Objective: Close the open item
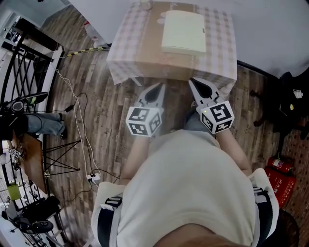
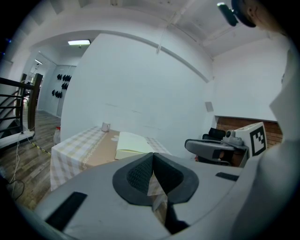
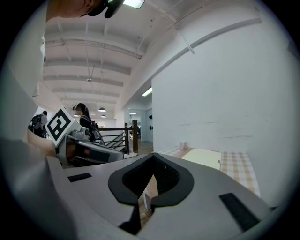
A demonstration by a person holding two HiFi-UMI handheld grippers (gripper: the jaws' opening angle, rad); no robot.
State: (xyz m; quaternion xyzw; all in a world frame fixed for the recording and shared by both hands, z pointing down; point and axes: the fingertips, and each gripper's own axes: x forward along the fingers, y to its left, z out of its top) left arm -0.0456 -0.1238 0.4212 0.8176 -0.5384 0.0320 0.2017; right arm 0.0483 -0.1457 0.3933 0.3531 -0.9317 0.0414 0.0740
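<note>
Worktop (image 1: 126, 53): small table under a checked cloth, with a brown strip (image 1: 149, 43) running down its middle. It stands straight ahead of the person.
Task item: cream flat case (image 1: 183, 31), lying on the right half of the worktop, partly on the brown strip, its sides square with the table's edges.
Condition of item: top face flat and level, with no flap or lid standing up in any view (a small dark mark on its right edge may be a clasp; too small to tell). It reads as lying shut. Whether the task left it so cannot be told from one moment.
Other stock: one small pale cup (image 1: 146, 5) at the far edge, well apart from the case.
Left gripper (image 1: 157, 89): jaws pressed together with nothing between them, held just short of the near table edge, pointing forward.
Right gripper (image 1: 197, 86): jaws likewise together and empty, level with its partner.
Key relation: the case lies ahead of and above both grippers, beyond the near edge. The right gripper sits in line with the case's body, the left only with its left side, so the right is the better placed.
Long axis: none marked, since the case looks nearly square from above.
Judgement: nothing shows that wants closing.
</note>
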